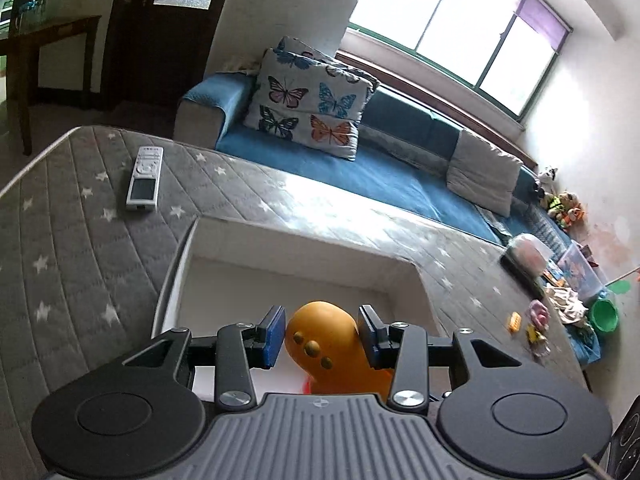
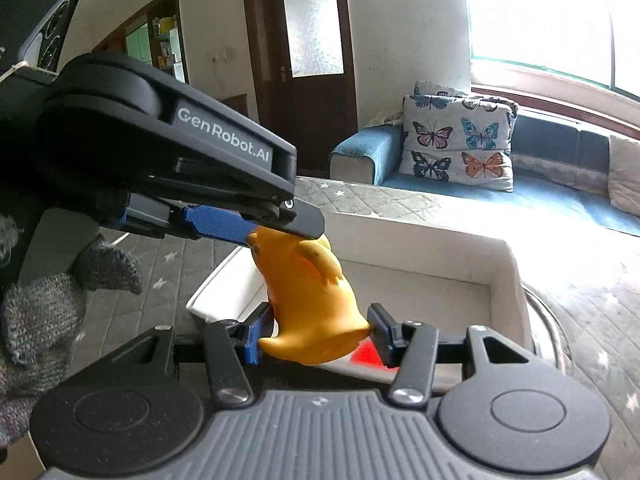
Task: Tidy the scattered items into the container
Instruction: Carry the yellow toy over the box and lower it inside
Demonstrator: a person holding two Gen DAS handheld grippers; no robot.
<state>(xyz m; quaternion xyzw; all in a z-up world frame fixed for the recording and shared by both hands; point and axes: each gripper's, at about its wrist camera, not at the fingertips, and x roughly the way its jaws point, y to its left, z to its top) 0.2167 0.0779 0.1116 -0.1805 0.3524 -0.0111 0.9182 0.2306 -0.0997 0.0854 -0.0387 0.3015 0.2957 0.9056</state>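
Both tongs — left tongs (image 1: pixel 322 334) and right tongs (image 2: pixel 318 330) — clamp the orange toy (image 2: pixel 304 292) above the white container (image 2: pixel 504 264); next, lower and release inside.

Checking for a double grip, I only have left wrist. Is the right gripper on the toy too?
Observer: Yes. The right gripper is shut on the toy at its flared base.
Operator: Where does left sit relative to it?
Observer: The left gripper pinches the head end, above the right one, so the toy hangs between the two.
Operator: What's carrying left?
Observer: A hand in a grey knit glove, at the left edge of the right wrist view.
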